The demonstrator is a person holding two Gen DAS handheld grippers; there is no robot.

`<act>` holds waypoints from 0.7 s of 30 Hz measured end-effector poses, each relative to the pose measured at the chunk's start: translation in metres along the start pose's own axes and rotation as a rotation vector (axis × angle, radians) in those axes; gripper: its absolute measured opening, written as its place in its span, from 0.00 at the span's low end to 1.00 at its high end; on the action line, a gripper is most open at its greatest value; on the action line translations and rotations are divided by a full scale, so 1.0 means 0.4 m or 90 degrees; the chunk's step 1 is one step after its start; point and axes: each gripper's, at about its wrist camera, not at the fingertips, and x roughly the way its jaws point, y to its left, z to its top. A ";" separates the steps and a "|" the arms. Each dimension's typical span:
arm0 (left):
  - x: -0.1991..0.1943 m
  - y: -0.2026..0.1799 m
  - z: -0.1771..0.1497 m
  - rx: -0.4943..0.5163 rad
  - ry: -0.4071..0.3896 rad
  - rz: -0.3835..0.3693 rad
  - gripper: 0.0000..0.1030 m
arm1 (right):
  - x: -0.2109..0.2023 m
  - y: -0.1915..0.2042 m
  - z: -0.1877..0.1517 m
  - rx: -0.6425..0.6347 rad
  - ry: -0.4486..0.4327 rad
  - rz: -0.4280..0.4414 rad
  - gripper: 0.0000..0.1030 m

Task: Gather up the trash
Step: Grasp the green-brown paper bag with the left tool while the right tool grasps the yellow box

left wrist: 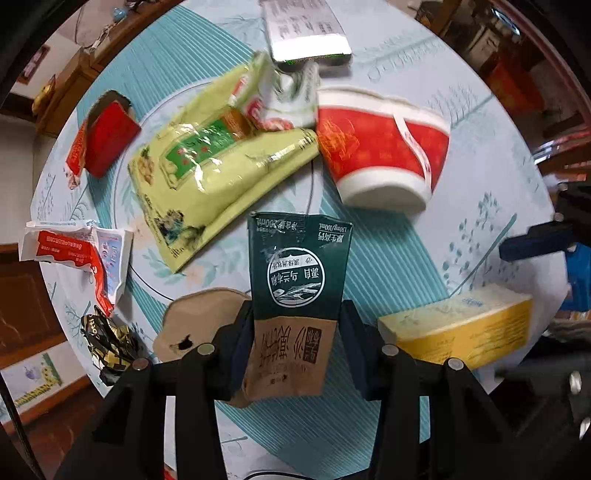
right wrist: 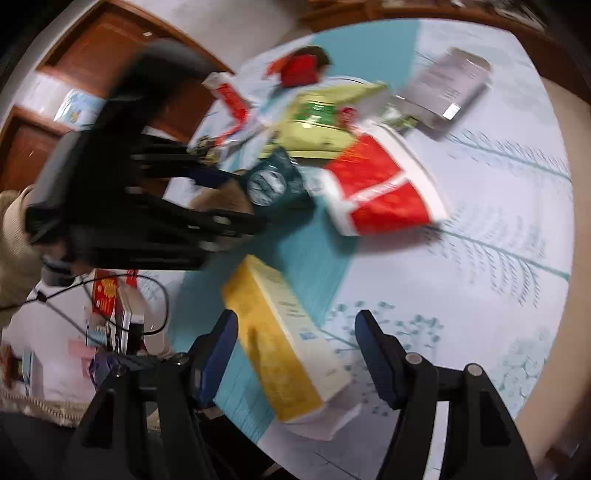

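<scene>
Dark-green and brown milk carton (left wrist: 295,295), crumpled, printed with a round white emblem.

glossy foil pouch (left wrist: 207,177), paper cup (left wrist: 384,147)

A round table (left wrist: 480,122) under a pale blue-and-teal leaf-print cloth stands in a room of white walls (right wrist: 236,26), with brown wooden cabinet doors (right wrist: 92,62) and dark wood furniture (left wrist: 70,88) close behind it.
</scene>
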 end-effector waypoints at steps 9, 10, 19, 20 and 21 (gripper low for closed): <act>-0.039 0.023 -0.029 -0.089 -0.049 -0.006 0.40 | 0.069 0.105 -0.038 -0.133 0.018 -0.095 0.64; -0.050 0.028 -0.036 -0.100 -0.056 -0.009 0.40 | 0.080 0.111 -0.042 -0.144 0.018 -0.121 0.64; -0.197 0.025 -0.199 -0.178 -0.139 -0.044 0.40 | 0.059 0.093 -0.049 -0.057 -0.011 -0.175 0.45; -0.219 0.016 -0.232 -0.180 -0.153 -0.051 0.40 | 0.053 0.092 -0.054 -0.039 -0.018 -0.170 0.45; -0.232 0.009 -0.253 -0.182 -0.163 -0.055 0.40 | 0.043 0.093 -0.060 -0.022 -0.026 -0.164 0.45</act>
